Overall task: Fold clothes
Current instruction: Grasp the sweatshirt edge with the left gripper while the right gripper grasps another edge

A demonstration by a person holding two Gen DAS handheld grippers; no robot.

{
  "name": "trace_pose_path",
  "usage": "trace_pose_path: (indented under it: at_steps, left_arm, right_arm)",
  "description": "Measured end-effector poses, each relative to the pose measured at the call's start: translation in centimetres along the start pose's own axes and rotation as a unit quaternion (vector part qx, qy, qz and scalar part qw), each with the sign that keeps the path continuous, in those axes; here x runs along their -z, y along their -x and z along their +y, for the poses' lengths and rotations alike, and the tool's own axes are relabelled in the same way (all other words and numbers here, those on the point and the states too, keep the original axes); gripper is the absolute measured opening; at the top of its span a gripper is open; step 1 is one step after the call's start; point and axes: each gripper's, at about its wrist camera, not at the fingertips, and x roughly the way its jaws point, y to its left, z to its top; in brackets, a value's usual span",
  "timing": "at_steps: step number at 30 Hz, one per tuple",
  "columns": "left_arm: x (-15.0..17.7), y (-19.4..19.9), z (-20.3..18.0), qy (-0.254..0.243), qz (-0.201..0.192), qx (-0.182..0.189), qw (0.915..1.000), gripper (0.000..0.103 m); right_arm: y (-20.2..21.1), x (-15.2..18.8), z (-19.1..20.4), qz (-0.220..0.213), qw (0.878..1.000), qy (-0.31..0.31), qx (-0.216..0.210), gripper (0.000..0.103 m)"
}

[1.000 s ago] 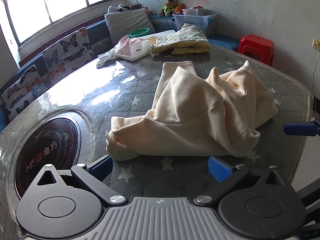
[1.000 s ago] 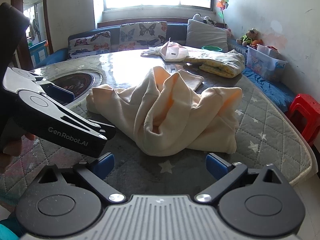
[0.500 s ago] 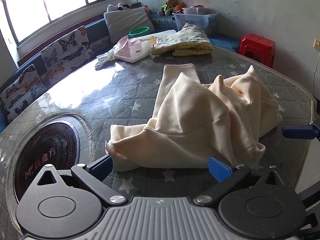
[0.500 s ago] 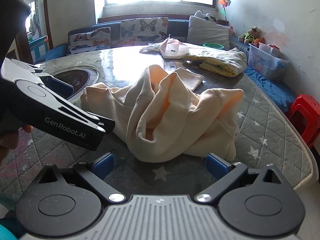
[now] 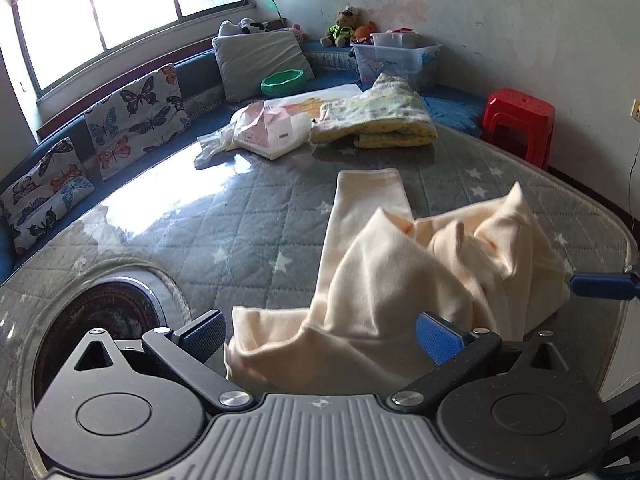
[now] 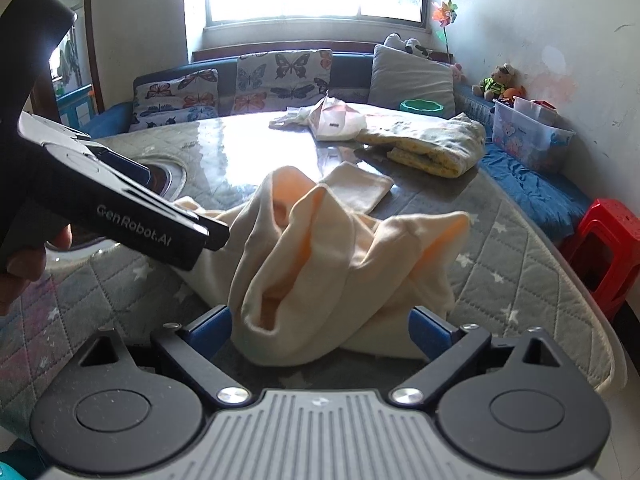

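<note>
Garment: a cream top [image 5: 400,280], crumpled in a heap on the near part of the table, one flat strip of it reaching toward the far side.
Table: round, covered by a grey quilted mat with white stars [image 5: 256,224] under a shiny clear sheet; a dark round inset [image 5: 104,320] sits at my left.
My left tongs [image 5: 320,334]: spread wide and holding nothing, one blue pad on each side of the garment's near corner, the cloth lying between them but not pinched.
My right tongs [image 6: 320,330]: also spread wide and empty, pads flanking the rolled lower edge of the heap; I cannot tell whether they touch the cloth.
Other tool in sight: from the right camera my left tongs show as a black body [image 6: 132,216] over the heap's left end.
Far side of table: a folded yellow patterned blanket [image 5: 376,120] and a pink-and-white packet [image 5: 268,136], well apart from the garment.
Done so far: by my judgement, nothing; the top shows no neat fold, only peaks and creases.
Left to do: grip two edges, spread the top flat, then make every fold.
Risk: the clear sheet looks slick, so the cloth may slide as I pull.
</note>
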Motion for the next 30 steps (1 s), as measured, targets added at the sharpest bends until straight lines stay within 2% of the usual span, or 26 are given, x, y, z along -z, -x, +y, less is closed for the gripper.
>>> trace_pose_path:
  at_steps: [11,16,19,23,24,25,27,30]
  left_arm:
    - [-4.5,0.0,0.8,0.028,-0.036,0.007,0.9989,0.103]
    - [-5.4,-1.0,0.2,0.027,-0.035,0.025,0.9987,0.101]
    - [-5.3,-2.0,-0.4,0.018,-0.028,0.033,0.9989,0.089]
    - [-5.0,-3.2,-0.7,0.012,-0.014,0.045,0.9988,0.067]
    - [-4.9,-3.5,-0.7,0.013,-0.011,0.05,0.9986,0.057]
    - [-4.8,-3.7,-0.6,0.013,-0.007,0.057,0.9983,0.051]
    - [-4.4,-4.0,-0.5,0.01,-0.003,0.066,0.9978,0.031]
    - [-3.7,-4.2,-0.4,0.002,-0.002,0.076,0.9971,0.016]
  right_arm:
    - [-0.5,-2.1,-2.1,-0.02,1.0,-0.013,0.016,0.091]
    - [-1.2,-2.5,-3.2,-0.018,0.999,-0.026,0.024,0.083]
    - [-1.5,-2.6,-3.9,-0.016,0.999,-0.036,0.024,0.08]
    - [-2.0,-2.7,-4.5,-0.013,0.999,-0.044,0.023,0.076]
    - [-2.0,-2.8,-4.6,-0.012,0.999,-0.047,0.022,0.075]
    - [-2.2,-2.8,-5.0,-0.01,0.998,-0.055,0.019,0.074]
    - [-2.4,-2.9,-5.3,-0.009,0.998,-0.062,0.017,0.071]
    - [-2.8,-3.1,-5.7,-0.008,0.997,-0.068,0.017,0.067]
